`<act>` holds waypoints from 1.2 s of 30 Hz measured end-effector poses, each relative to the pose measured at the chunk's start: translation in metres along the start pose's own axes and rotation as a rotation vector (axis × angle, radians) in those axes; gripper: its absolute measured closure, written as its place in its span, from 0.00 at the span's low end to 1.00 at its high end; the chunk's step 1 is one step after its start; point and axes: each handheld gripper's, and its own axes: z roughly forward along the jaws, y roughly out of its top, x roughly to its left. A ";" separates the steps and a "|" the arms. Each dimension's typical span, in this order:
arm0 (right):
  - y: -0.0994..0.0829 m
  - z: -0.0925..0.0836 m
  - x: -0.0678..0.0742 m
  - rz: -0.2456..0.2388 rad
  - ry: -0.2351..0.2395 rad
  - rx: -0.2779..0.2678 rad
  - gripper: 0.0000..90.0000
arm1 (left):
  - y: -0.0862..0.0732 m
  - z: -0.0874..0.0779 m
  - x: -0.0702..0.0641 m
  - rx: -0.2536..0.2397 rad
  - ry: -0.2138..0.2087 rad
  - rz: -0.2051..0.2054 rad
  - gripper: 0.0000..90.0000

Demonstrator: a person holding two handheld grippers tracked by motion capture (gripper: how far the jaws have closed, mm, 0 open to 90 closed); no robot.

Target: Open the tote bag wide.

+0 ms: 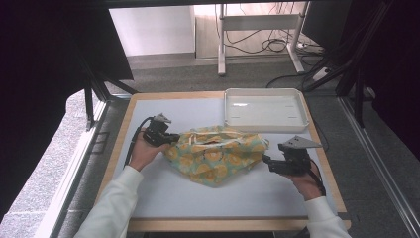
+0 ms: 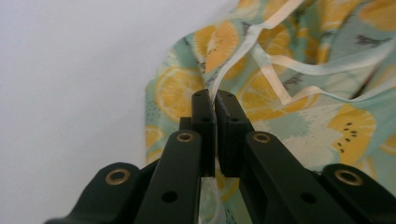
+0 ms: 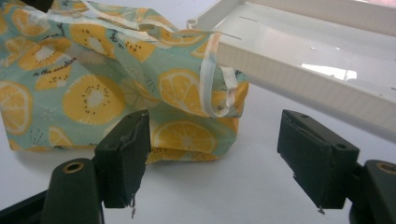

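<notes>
a: what is the left gripper (image 1: 168, 138) doing at the moment?

b: its jaws are pressing together on a pale ribbon (image 2: 219, 86) of the fruit-print cloth bag (image 1: 215, 153). in the left gripper view the ribbon is running up from between the two black pads, and the cloth is lying right beyond and beneath the fingertips (image 2: 205, 100).

a: so it is clamping only the ribbon?

b: the ribbon is sitting in the slit between the pads; whether cloth is pinched too, i cannot tell.

a: and the right gripper (image 1: 270, 162)?

b: its jaws are standing wide apart and gripping nothing. in the right gripper view the bag's corner is lying just ahead of the left pad (image 3: 126, 154), with a ribbon loop (image 3: 219, 93) hanging over that corner, between and beyond the two pads.

a: where is the bag lying overall?

b: it is resting crumpled on the pale table (image 1: 198, 193), between the two grippers, touching the left one's tips and just short of the right one's.

a: anything past the fingers?

b: a white tray (image 1: 265, 125) is sitting beyond the right pad, close behind the bag.
</notes>
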 end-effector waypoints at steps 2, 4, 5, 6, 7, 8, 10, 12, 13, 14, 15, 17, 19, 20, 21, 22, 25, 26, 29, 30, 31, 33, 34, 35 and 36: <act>0.001 0.000 0.000 0.003 0.001 -0.002 0.28 | -0.002 -0.006 -0.003 -0.030 -0.014 0.002 0.99; 0.003 -0.001 0.001 -0.001 0.004 -0.008 0.28 | -0.004 -0.011 -0.005 -0.064 -0.024 -0.003 0.99; 0.003 -0.001 0.001 -0.001 0.004 -0.008 0.28 | -0.004 -0.013 -0.006 -0.078 -0.031 -0.007 0.99; 0.003 -0.002 0.002 -0.001 0.002 -0.012 0.28 | -0.005 -0.016 -0.007 -0.097 -0.037 -0.009 0.99; 0.003 -0.002 0.002 -0.001 0.002 -0.012 0.28 | -0.005 -0.017 -0.008 -0.106 -0.039 -0.010 0.99; 0.003 -0.002 0.001 -0.001 0.001 -0.013 0.28 | -0.005 -0.019 -0.008 -0.114 -0.047 -0.010 1.00; 0.005 -0.003 0.001 0.002 -0.004 -0.019 0.28 | -0.005 -0.020 -0.009 -0.114 -0.044 0.000 1.00; 0.006 -0.004 0.002 0.001 -0.004 -0.022 0.28 | -0.005 -0.020 -0.008 -0.121 -0.048 -0.003 1.00; 0.007 -0.005 0.002 0.003 -0.004 -0.024 0.28 | -0.005 -0.020 -0.007 -0.125 -0.052 -0.007 1.00; 0.008 -0.006 0.003 0.000 -0.005 -0.028 0.28 | -0.005 -0.021 -0.006 -0.130 -0.054 -0.011 1.00; 0.009 -0.007 0.004 -0.005 -0.004 -0.030 0.28 | -0.005 -0.021 -0.005 -0.136 -0.060 -0.019 1.00; 0.009 -0.007 0.005 -0.006 -0.001 -0.032 0.28 | -0.004 -0.022 -0.006 -0.150 -0.073 -0.023 1.00; 0.010 -0.006 0.006 -0.008 0.001 -0.033 0.28 | -0.003 -0.023 -0.008 -0.154 -0.076 -0.020 1.00; 0.010 -0.006 0.006 -0.008 0.001 -0.033 0.28 | -0.003 -0.023 -0.008 -0.154 -0.076 -0.020 1.00; 0.011 -0.006 0.006 -0.009 0.002 -0.035 0.28 | -0.002 -0.023 -0.009 -0.158 -0.078 -0.016 1.00; 0.012 -0.006 0.006 -0.010 0.005 -0.036 0.28 | -0.002 -0.024 -0.009 -0.162 -0.081 -0.019 1.00; 0.011 -0.005 0.004 0.007 0.007 -0.034 0.28 | -0.001 -0.024 -0.010 -0.172 -0.089 -0.025 1.00; 0.012 -0.005 0.003 0.010 0.006 -0.036 0.28 | -0.001 -0.025 -0.009 -0.175 -0.087 -0.024 1.00; 0.017 -0.008 0.003 0.010 0.000 -0.049 0.29 | -0.001 -0.025 -0.008 -0.178 -0.090 -0.029 1.00; 0.017 -0.008 0.003 0.010 0.000 -0.049 0.29 | -0.001 -0.025 -0.008 -0.178 -0.090 -0.029 1.00; 0.019 -0.010 0.003 0.007 0.001 -0.055 0.29 | -0.001 -0.025 -0.008 -0.177 -0.090 -0.029 1.00; 0.024 -0.012 0.003 -0.001 0.003 -0.063 0.29 | -0.001 -0.025 -0.009 -0.180 -0.090 -0.028 1.00; 0.027 -0.012 0.004 -0.006 0.000 -0.065 0.29 | -0.001 -0.025 -0.009 -0.183 -0.087 -0.025 1.00; 0.032 -0.011 0.003 -0.010 -0.003 -0.069 0.29 | -0.001 -0.025 -0.010 -0.186 -0.086 -0.026 1.00; 0.034 -0.011 0.003 -0.012 -0.002 -0.069 0.29 | 0.000 -0.024 -0.011 -0.187 -0.086 -0.027 1.00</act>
